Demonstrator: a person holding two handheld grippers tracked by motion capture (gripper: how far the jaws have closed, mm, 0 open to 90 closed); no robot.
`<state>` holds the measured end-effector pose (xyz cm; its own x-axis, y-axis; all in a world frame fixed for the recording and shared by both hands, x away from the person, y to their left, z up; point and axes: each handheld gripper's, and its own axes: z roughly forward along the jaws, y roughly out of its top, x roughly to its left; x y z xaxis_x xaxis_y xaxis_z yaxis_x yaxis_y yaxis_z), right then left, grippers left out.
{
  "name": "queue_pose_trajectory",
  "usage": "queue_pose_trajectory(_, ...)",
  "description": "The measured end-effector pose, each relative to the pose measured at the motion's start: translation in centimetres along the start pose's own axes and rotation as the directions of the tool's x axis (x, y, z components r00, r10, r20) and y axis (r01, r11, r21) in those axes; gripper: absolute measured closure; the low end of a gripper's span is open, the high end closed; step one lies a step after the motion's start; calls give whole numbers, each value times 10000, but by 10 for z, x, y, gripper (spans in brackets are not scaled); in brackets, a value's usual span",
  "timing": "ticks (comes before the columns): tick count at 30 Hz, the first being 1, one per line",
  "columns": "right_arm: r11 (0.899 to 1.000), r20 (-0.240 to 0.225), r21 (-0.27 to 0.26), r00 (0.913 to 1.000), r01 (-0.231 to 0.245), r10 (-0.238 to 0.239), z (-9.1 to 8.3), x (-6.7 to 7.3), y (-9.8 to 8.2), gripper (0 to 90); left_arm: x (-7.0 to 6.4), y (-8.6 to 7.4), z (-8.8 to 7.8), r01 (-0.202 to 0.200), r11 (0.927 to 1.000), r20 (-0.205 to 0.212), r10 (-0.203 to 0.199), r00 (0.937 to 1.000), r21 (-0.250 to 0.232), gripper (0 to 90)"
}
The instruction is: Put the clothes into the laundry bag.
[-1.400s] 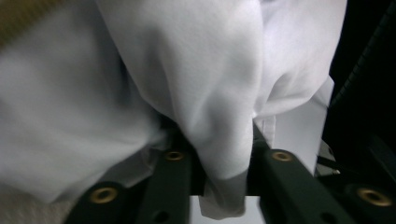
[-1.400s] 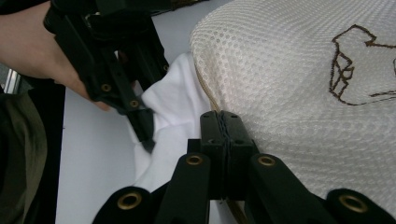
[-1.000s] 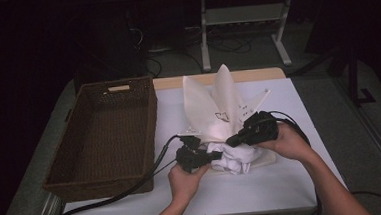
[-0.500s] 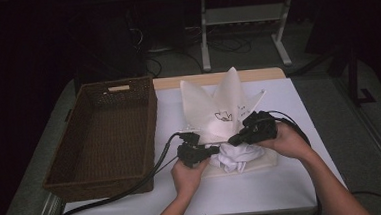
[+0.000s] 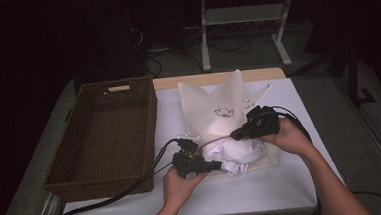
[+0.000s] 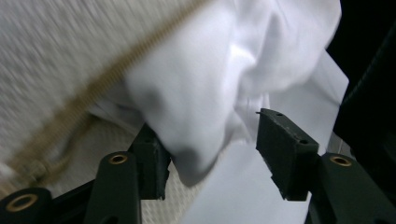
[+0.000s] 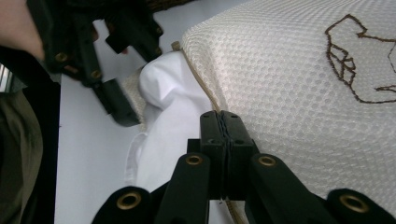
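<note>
A cream mesh bag [image 5: 214, 111] with a brown stitched drawing stands lifted on the white table. A bunched white cloth [image 5: 236, 152] lies at its mouth. My right gripper [image 5: 236, 133] is shut on the bag's zipper edge [image 7: 205, 93] and holds the mesh [image 7: 280, 84] up. My left gripper [image 5: 214, 166] reaches in from the left at the cloth. Its jaws have just been opening. In the left gripper view a fold of the white cloth [image 6: 196, 93] hangs between the parted pads [image 6: 285, 154], and the pads are not pressing on it.
An empty brown wicker basket [image 5: 151, 120] stands along the table's left side, close to my left hand. Black cables [image 5: 133, 183] trail from the left gripper across the basket's near corner. A bare strip of white tabletop [image 5: 263, 188] runs along the near edge.
The left gripper's jaws, shut on the white cloth a second ago, now stand apart. The right gripper keeps its grip on the bag edge, and the bag's raised top has shifted slightly.
</note>
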<state>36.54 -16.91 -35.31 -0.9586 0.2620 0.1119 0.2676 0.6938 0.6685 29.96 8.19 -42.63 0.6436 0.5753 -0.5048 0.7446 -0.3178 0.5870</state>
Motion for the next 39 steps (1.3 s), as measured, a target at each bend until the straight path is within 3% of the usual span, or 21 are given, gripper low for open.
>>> queue_pose_trajectory(4,10000,46,-17,9999,-95,95,0,-3,0,885,3,-3,14,367,9993,280,-369,9989,77,417)
queue_pose_trajectory(7,9999,5,68,10000,-85,85,2,-3,1,884,13,-4,26,779,9969,550,-781,9954,56,478)
queue_pose_trajectory(9,9999,-1,118,10000,-26,26,3,-2,3,885,16,-2,29,884,9960,496,-876,9949,-143,566)
queue_pose_trajectory(11,9999,-6,123,10000,-13,13,4,-2,4,885,18,2,28,643,9973,267,-634,9976,-364,670)
queue_pose_trajectory(15,9999,-23,164,10000,38,-38,6,-1,6,885,18,10,27,550,9942,50,-547,9985,-920,842)
queue_pose_trajectory(20,9995,38,200,9997,258,-259,1,6,10,887,17,19,18,711,9828,104,-703,9975,-1702,860)
queue_pose_trajectory(24,9977,29,261,9980,627,-628,-5,17,16,888,11,26,7,597,9732,89,-592,9982,-2220,865)
queue_pose_trajectory(28,9960,-188,55,9958,893,-892,-11,25,20,889,0,25,-1,794,9610,557,-669,9962,-2649,865)
queue_pose_trajectory(29,9953,-221,20,9951,969,-968,-13,27,21,889,-2,24,-2,764,9626,657,-613,9960,-2601,865)
queue_pose_trajectory(31,9950,-266,9,9946,999,-998,-14,29,20,889,-4,21,0,539,9658,459,-437,9980,-2536,864)
queue_pose_trajectory(34,9957,-301,121,9954,914,-910,-10,27,17,889,4,21,9,625,9671,180,-599,9980,-2466,863)
queue_pose_trajectory(36,9966,-370,119,9960,815,-810,-6,25,14,889,12,22,16,376,9710,-411,-486,9980,-2360,862)
queue_pose_trajectory(39,9969,-321,199,9966,765,-758,1,21,10,888,26,24,21,470,9698,-999,-727,9923,-2394,859)
